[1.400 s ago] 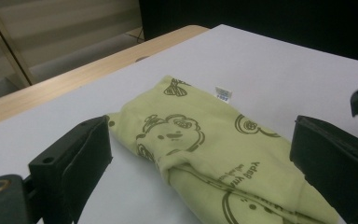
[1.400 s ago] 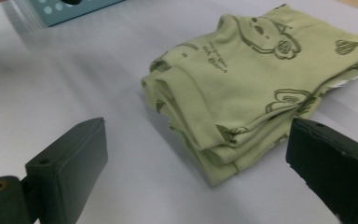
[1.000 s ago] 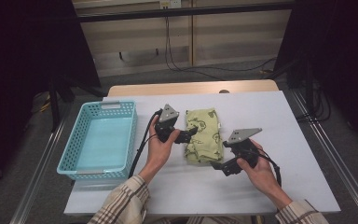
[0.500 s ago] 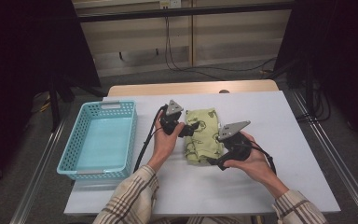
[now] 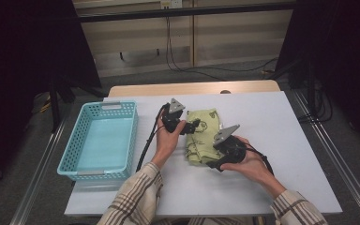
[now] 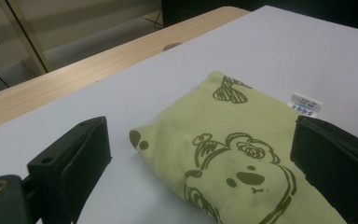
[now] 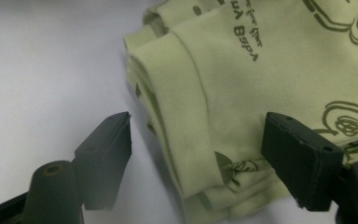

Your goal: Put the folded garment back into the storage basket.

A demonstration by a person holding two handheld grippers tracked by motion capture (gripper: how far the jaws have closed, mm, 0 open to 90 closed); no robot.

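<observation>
Here I have both claws down at the folded green garment (image 5: 200, 136), which lies on the white table (image 5: 281, 140) just right of the blue basket (image 5: 101, 140). My left gripper (image 6: 200, 158) straddles the far corner, jaws wide and not pressing, because the fold is thick and I want the whole stack between them. My right gripper (image 7: 196, 158) has just been closing; its jaws stand either side of the near folded edge, apart from the cloth, so nothing is held yet. I judge that taking two opposite ends keeps the folds together for a lift towards the basket.
</observation>
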